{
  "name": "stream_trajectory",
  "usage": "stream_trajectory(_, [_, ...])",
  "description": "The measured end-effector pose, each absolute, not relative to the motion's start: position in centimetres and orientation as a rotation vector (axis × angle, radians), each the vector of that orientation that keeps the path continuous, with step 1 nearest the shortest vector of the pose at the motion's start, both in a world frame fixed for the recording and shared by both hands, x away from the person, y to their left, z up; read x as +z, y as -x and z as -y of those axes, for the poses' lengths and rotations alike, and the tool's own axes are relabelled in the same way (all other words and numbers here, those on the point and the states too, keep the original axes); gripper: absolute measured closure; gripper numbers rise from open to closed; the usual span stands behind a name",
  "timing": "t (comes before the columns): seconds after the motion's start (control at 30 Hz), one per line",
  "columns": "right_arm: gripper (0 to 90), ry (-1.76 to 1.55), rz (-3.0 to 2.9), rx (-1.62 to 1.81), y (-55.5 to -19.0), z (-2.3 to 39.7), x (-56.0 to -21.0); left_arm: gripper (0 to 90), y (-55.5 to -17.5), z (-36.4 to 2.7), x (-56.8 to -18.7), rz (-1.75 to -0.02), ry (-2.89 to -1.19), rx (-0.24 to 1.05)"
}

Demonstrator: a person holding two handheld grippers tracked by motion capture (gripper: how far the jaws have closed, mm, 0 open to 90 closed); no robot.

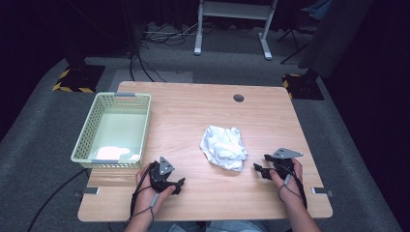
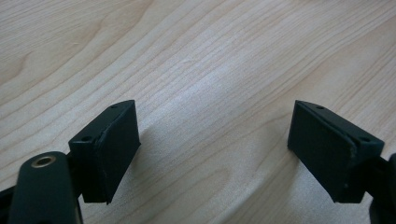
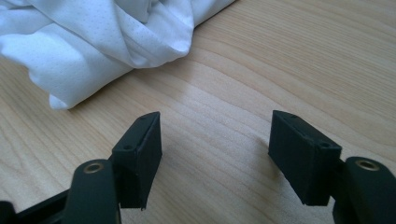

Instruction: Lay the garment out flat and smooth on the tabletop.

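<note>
A crumpled white cloth [image 1: 224, 147] lies in a heap on the wooden table [image 1: 193, 116], a little right of centre. My left gripper [image 1: 180, 184] rests low over the table near the front edge, left of the cloth, jaws open over bare wood [image 2: 210, 121]. My right gripper [image 1: 259, 170] sits at the front right and points toward the cloth. It is open, with nothing between its jaws. In the right gripper view the cloth [image 3: 102, 42] lies just beyond the fingertips [image 3: 142, 140], apart from them.
A pale green perforated basket [image 1: 96, 126] stands at the table's left side, with something white lying in its near end. A round cable hole [image 1: 238, 98] sits near the far edge. Beyond the table are grey carpet, cables and a white frame's legs.
</note>
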State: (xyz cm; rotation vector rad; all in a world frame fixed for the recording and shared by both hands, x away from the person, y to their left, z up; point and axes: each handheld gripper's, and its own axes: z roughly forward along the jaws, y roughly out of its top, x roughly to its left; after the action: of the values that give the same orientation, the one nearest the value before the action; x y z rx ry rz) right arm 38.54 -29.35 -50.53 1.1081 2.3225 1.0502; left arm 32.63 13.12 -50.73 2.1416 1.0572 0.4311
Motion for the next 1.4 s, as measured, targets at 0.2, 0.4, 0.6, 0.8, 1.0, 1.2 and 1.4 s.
stream_trajectory(0.2, [34.9, -1.108, -2.322, 1.051, -38.5, 29.4, -50.5, 14.9, -32.9, -13.0, -50.7, -1.046, -2.151, 0.424])
stream_trajectory(0.4, [34.9, -1.108, -2.322, 1.051, -38.6, 29.3, -50.5, 15.0, -33.2, -12.9, -50.7, -1.049, -2.147, 0.43])
stream_trajectory(0.6, [34.9, -1.108, -2.322, 1.05, -38.6, 29.3, -50.5, 27.5, -33.8, -12.6, -50.2, -1.055, -2.143, 0.427])
stream_trajectory(0.8, [34.9, -1.108, -2.322, 1.051, -38.6, 29.3, -50.5, 26.4, -34.3, -11.6, -48.6, -1.006, -2.116, 0.434])
stream_trajectory(1.0, [34.9, -1.108, -2.322, 1.051, -38.6, 29.4, -50.5, 26.3, -35.1, -10.2, -48.0, -0.961, -2.126, 0.429])
stream_trajectory(1.2, [34.9, -1.108, -2.322, 1.051, -38.6, 29.4, -50.5, 26.3, -35.8, -8.7, -47.6, -0.913, -2.129, 0.426])
stream_trajectory(1.4, [34.9, -1.108, -2.322, 1.051, -38.6, 29.4, -50.5, 26.4, -36.6, -7.5, -47.7, -0.879, -2.141, 0.415])
